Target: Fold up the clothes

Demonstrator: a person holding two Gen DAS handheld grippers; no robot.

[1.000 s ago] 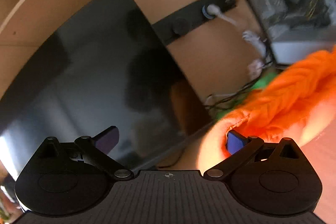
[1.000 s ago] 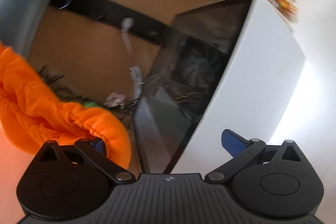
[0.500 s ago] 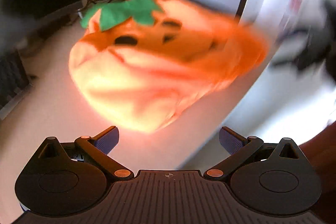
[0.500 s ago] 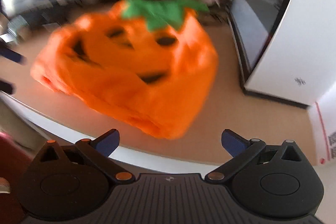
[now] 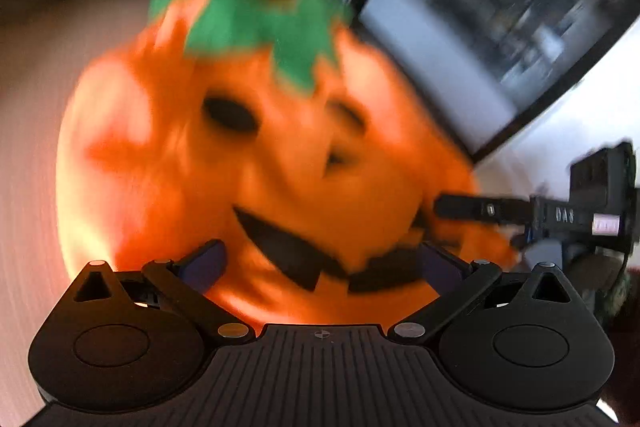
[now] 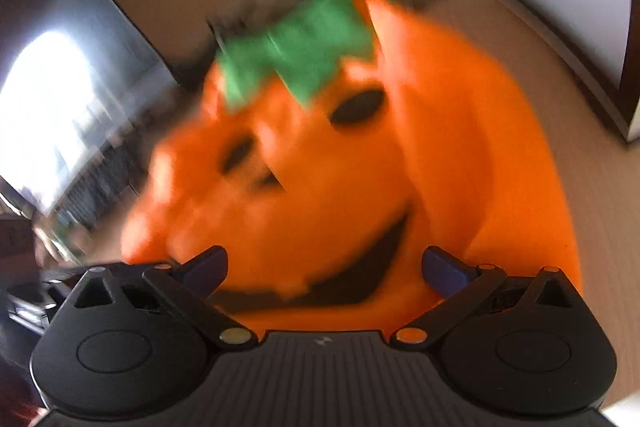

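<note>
Your left tongs (image 5: 320, 265) stand wide open, gripping nothing; the costume (image 5: 256, 163) fills the gap between the blue pads (image 5: 202, 265). Your right tongs (image 6: 324, 267) are likewise wide open and empty-handed.

The costume lies on the tan desk (image 6: 600, 187): soft orange fabric, rounded pumpkin shape, crumpled into folds, with a green leaf collar (image 5: 256, 27) at 12 o'clock and black eyes and grin. Blur hides finer texture.

In the left view, a glass-sided PC case (image 5: 500, 27) sits at 2 o'clock, touching or overlapping the costume's edge; cannot tell which. The other tongs reach in at 3 o'clock.

In the right view, a dark monitor (image 6: 60, 67) stands at 9 o'clock.
</note>
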